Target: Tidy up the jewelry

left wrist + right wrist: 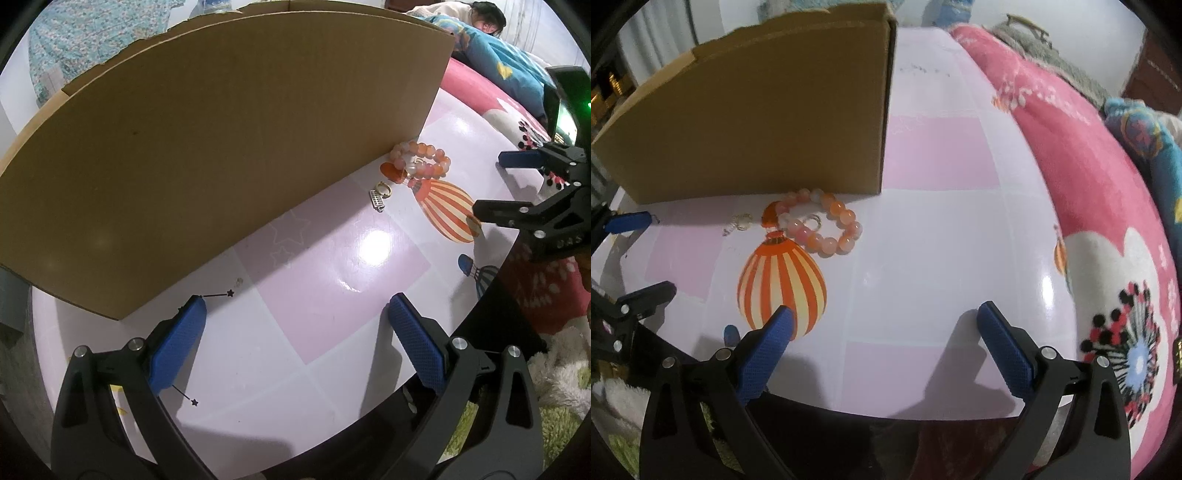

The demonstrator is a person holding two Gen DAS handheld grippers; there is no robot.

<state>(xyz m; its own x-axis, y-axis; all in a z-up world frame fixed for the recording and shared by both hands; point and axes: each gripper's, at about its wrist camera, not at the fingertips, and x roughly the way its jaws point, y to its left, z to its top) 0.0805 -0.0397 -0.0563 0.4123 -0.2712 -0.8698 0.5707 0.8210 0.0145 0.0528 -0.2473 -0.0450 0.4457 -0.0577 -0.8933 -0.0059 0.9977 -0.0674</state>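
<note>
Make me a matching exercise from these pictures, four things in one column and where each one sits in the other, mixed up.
1. pink and orange beaded bracelet
2. black star-tipped earring
3. small silver rectangular charm
4. brown cardboard box

A. beside a gold ring
B. standing behind the jewelry
C. by the box's right corner
D. at the left gripper's fingertip

Pairs: 1-C, 2-D, 3-A, 4-B

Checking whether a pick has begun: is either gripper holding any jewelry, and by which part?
Nothing is held. The left gripper and right gripper are both open over the table; the bead bracelet lies untouched by the box.
</note>
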